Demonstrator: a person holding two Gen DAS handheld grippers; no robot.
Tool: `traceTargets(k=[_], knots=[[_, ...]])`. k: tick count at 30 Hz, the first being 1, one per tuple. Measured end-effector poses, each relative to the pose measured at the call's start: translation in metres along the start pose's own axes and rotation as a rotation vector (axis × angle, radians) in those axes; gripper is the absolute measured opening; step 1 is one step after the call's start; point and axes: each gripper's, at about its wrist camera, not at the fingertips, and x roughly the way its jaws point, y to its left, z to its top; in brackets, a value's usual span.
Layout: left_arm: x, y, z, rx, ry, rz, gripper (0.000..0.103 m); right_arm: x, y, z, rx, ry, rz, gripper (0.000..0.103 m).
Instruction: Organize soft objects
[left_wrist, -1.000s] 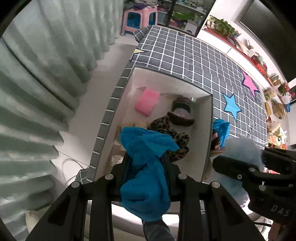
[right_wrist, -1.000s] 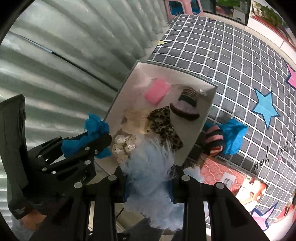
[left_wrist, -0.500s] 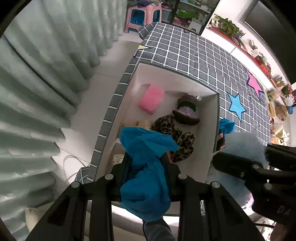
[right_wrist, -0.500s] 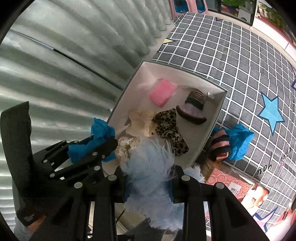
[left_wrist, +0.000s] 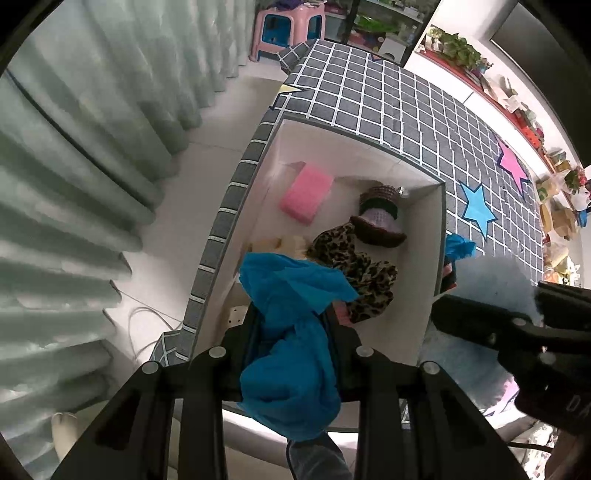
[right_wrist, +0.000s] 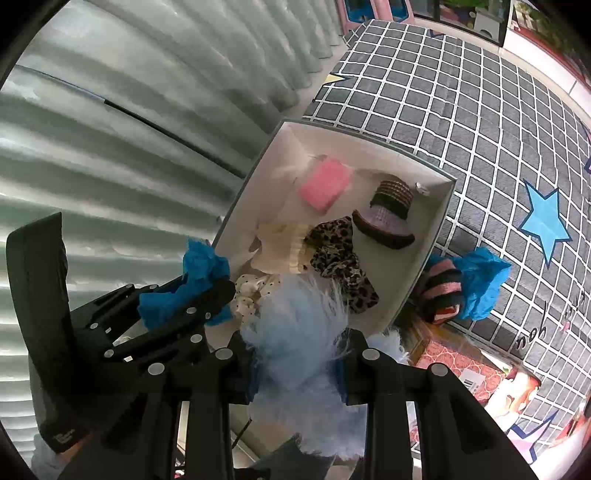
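Note:
My left gripper is shut on a bright blue cloth and holds it above the near end of a white open box. My right gripper is shut on a pale blue fluffy piece, held over the box's near right corner. Inside the box lie a pink sponge, a knitted hat, a leopard-print cloth and a cream cloth. The left gripper with its blue cloth also shows in the right wrist view.
The box sits at the edge of a grey grid-patterned mat with star shapes. A striped sock and another blue cloth lie on the mat right of the box. Green curtains hang to the left. A pink stool stands far back.
Both grippers have risen a little with their cloths still held; the box looks smaller and farther below. Nothing was let go.

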Motion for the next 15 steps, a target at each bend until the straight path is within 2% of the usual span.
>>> traceTargets(k=[15], knots=[[0.008,-0.001,0.008,-0.019,0.006,0.027,0.034,0.003,-0.007,0.016,0.011,-0.011,-0.005,0.032]])
